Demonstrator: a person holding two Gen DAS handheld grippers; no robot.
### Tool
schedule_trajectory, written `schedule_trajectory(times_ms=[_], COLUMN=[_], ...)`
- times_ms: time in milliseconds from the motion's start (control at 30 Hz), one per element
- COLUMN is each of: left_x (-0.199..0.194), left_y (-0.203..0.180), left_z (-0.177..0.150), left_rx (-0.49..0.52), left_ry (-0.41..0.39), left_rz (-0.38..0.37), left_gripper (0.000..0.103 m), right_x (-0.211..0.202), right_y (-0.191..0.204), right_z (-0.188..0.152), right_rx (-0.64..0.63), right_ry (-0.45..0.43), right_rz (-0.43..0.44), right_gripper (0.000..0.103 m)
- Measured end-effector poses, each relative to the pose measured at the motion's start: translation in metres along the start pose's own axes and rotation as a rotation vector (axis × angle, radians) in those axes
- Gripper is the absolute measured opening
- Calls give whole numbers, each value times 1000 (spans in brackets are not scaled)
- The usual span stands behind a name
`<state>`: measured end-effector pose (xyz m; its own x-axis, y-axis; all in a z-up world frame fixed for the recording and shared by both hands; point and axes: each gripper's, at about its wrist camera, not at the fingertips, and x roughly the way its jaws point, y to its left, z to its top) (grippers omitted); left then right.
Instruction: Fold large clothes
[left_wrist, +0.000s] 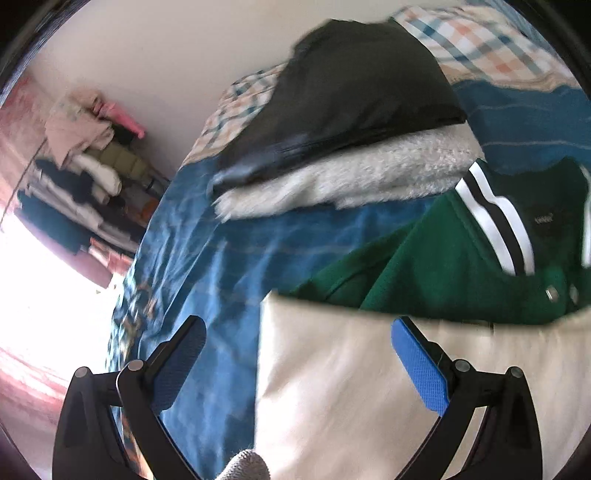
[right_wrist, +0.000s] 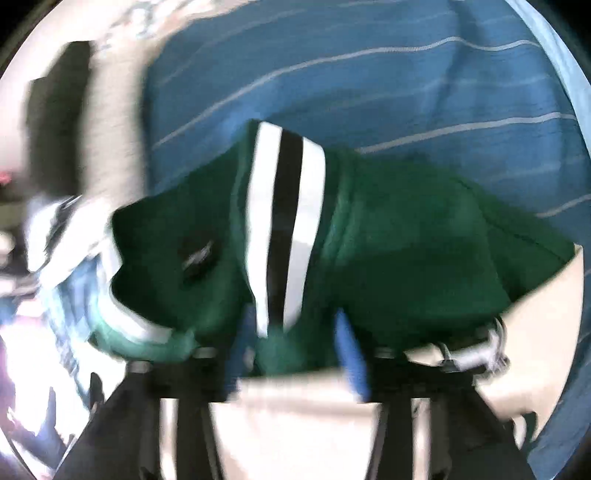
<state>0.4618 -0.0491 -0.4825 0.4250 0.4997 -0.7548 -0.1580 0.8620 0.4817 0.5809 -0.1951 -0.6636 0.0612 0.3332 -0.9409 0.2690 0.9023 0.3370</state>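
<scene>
- Cream sleeve fabric (left_wrist: 351, 387) is lying closest to the left wrist camera, spreading under the left gripper (left_wrist: 299, 336), whose fingers are standing wide apart with nothing between them.
- One blue pad (left_wrist: 419, 365) is hovering over the cream cloth, while the other finger (left_wrist: 177, 365) is hanging above the blue bedspread (left_wrist: 207, 251).
- Green jacket (left_wrist: 443, 273), with its white-and-black striped collar (left_wrist: 495, 225), is resting on the bedspread just beyond the cream sleeve.
- Behind it, a black garment (left_wrist: 362, 85) is sitting on top of a white fleece one (left_wrist: 332, 181).
- Clothes are piling up in a heap (left_wrist: 88, 166) against the far wall.
- Right gripper (right_wrist: 295, 347) is looking badly blurred; its blue fingers (right_wrist: 351, 354) are sitting at the green jacket (right_wrist: 406, 258) beside the striped band (right_wrist: 284, 229), but I cannot tell whether they are pinching it.
</scene>
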Motion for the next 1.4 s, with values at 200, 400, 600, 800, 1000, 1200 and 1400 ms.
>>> schedule_trajectory(times_ms=[200,400,600,800,1000,1200,1400], left_x=[-59,-56,-25,-51,-6,93,75], left_y=[83,85,81,107,90,96,126], left_z=[-114,-261,-333,-289,-217,-185,-184], left_rx=[-109,-91,-15,-54,-27,-10,-124], left_ry=[156,431,456,390,240,273,300], left_rz=[18,51,124,78,176,291,204], left_gripper=[103,103,103,103,103,103,103], right_x=[-57,-20,56,29,2,-11,-30], right_y=[-43,-56,-23,-12,-31,-45,-84], right_z=[-116,-263,-350,-366,-351,-334,-338], right_rx=[-56,-45,-104,-134,-81,29,131], right_ry=[84,248,354,318,241,175,178], right_rz=[76,103,10,-43,-123,-135,-118], right_gripper=[64,64,64,64,64,64,64])
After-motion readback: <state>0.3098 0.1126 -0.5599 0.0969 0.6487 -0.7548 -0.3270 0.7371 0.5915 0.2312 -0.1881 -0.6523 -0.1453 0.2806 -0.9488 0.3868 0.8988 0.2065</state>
